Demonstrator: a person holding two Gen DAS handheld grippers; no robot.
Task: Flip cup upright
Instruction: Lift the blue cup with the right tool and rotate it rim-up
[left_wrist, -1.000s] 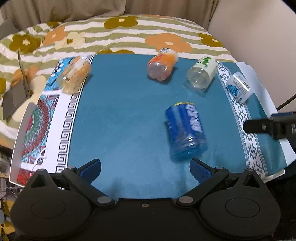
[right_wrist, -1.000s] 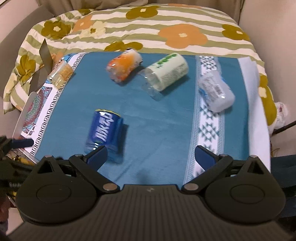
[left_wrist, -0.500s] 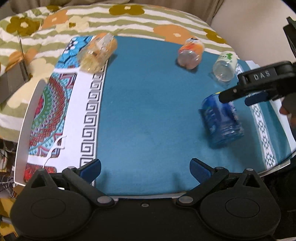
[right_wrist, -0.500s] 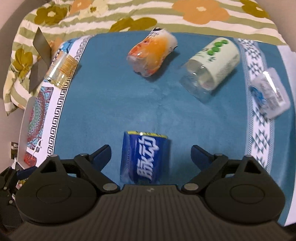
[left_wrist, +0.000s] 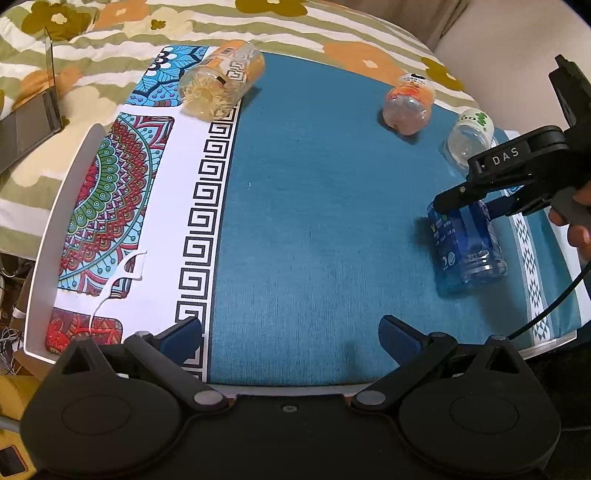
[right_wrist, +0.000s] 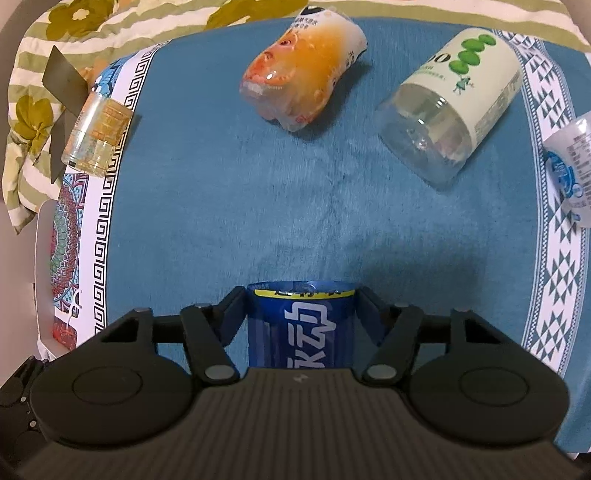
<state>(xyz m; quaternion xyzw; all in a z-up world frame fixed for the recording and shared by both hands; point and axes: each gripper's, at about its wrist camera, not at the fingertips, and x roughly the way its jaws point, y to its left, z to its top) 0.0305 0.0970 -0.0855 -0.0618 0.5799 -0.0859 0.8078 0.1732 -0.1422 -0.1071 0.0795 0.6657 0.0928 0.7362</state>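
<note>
A blue cup (right_wrist: 303, 328) with white characters lies on its side on the teal cloth (right_wrist: 258, 206). My right gripper (right_wrist: 301, 306) has its two fingers against the cup's sides, one on each side. In the left wrist view the same blue cup (left_wrist: 467, 247) lies at the right, with the right gripper (left_wrist: 476, 201) over its far end. My left gripper (left_wrist: 291, 334) is open and empty above the cloth's near edge.
Other cups lie on their sides: an orange one (right_wrist: 299, 70), a green-labelled clear one (right_wrist: 450, 99), a yellow one (right_wrist: 96, 133) on the patterned border, a white-blue one (right_wrist: 569, 166) at the right edge. A floral bedspread (left_wrist: 110, 48) lies behind.
My right gripper has come down over the blue cup and closed from wide open onto its sides. My left gripper has shifted left and stayed open.
</note>
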